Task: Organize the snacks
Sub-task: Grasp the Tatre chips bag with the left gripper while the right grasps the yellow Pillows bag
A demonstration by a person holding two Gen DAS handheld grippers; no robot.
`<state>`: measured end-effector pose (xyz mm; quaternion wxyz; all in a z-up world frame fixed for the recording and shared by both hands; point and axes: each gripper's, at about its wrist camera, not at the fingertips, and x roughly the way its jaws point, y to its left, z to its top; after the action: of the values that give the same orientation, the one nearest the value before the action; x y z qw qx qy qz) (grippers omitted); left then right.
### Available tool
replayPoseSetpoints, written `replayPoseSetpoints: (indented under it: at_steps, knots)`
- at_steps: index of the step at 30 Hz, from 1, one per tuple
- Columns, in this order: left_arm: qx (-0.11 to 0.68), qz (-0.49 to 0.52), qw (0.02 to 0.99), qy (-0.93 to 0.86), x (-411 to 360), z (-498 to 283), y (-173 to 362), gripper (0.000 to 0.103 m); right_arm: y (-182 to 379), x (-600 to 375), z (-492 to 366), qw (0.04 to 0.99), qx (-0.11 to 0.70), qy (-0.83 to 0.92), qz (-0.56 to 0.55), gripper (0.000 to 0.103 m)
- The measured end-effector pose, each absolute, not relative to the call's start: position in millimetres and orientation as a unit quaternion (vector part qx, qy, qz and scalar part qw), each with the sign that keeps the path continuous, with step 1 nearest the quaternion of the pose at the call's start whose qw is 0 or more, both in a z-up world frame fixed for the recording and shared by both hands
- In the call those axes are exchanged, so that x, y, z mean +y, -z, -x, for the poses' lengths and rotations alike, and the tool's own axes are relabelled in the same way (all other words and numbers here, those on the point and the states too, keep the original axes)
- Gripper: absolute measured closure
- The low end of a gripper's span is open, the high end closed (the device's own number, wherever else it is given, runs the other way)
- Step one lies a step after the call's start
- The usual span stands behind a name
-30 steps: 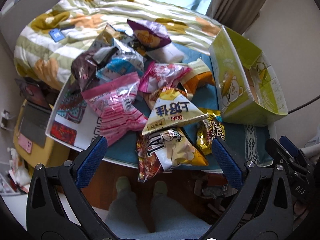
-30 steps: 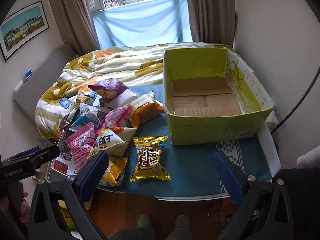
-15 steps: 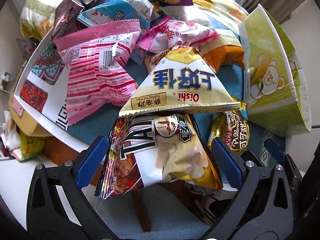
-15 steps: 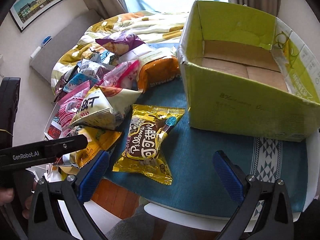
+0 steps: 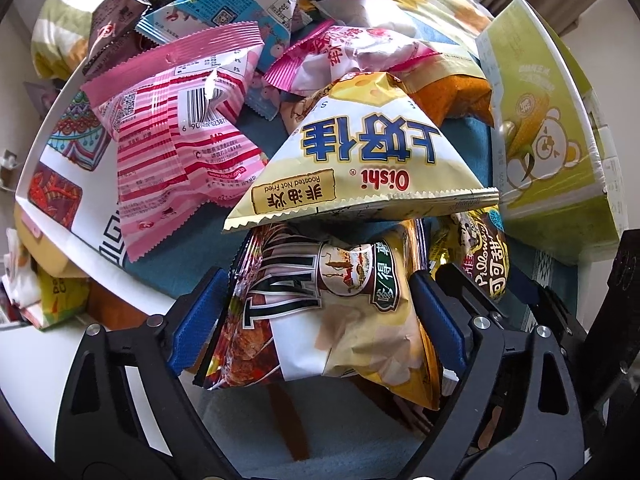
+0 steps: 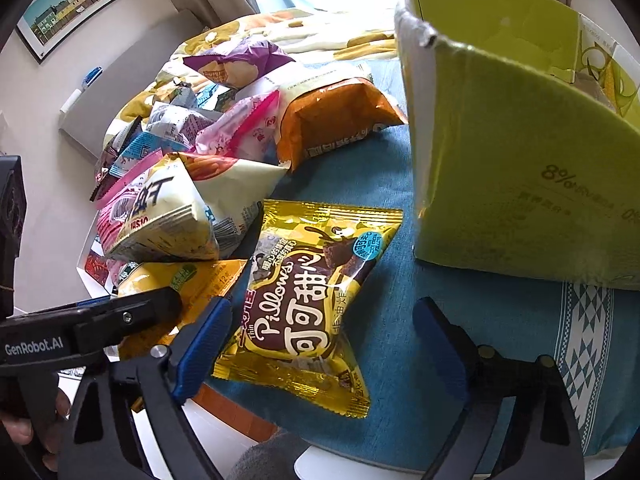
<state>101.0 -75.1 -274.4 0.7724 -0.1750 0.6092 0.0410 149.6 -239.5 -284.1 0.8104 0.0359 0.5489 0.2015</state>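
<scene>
- Far left of table: pink striped packet (image 5: pixel 168 128) on top of the snack pile, flat and crinkly, not near either gripper.
- Left gripper (image 5: pixel 320 316): jaws closing around the yellow chip bag (image 5: pixel 340 312) at the table's near edge. Bag is between the blue pads (image 5: pixel 436 316); both look at or just touching its sides, no clear squeeze yet, so not a firm hold.
- Chip bag sits partly under the cream Oishi bag (image 5: pixel 360 160). Judged light, puffy, slick film; lifting may drag the Oishi bag. Best taken across the middle, gently, since the contents crush.
- Right gripper (image 6: pixel 320 344): jaws closing over the gold Pillows packet (image 6: pixel 312 288), which lies flat on the blue cloth (image 6: pixel 400 208). Left pad at its edge, right pad clearly apart. Not gripped.
- Pillows packet: judged light, soft, slippery foil; pinch the inflated body or a crimped end seam.
- Right: green cardboard box (image 6: pixel 520 160), open top, near the packet — likely destination.
</scene>
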Motion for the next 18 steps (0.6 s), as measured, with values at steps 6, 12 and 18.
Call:
replayPoseSetpoints:
  at_steps: [6,12,18]
  knots:
    - [0.615,0.178,0.768,-0.026,-75.2,-97.0,283.2,0.014,298.3,-230.0,-150.8,0.798,0.567,-0.198,-0.038,0.035]
    - [0.617,0.225,0.754,0.002,-69.2,-92.5,293.4,0.026,299.0,-224.0,-149.5,0.802,0.563,-0.196,-0.02,0.05]
    - [0.615,0.202,0.762,0.017,-77.6,-88.5,283.8,0.03,296.0,-228.0,-142.7,0.806,0.562,-0.184,-0.021,0.055]
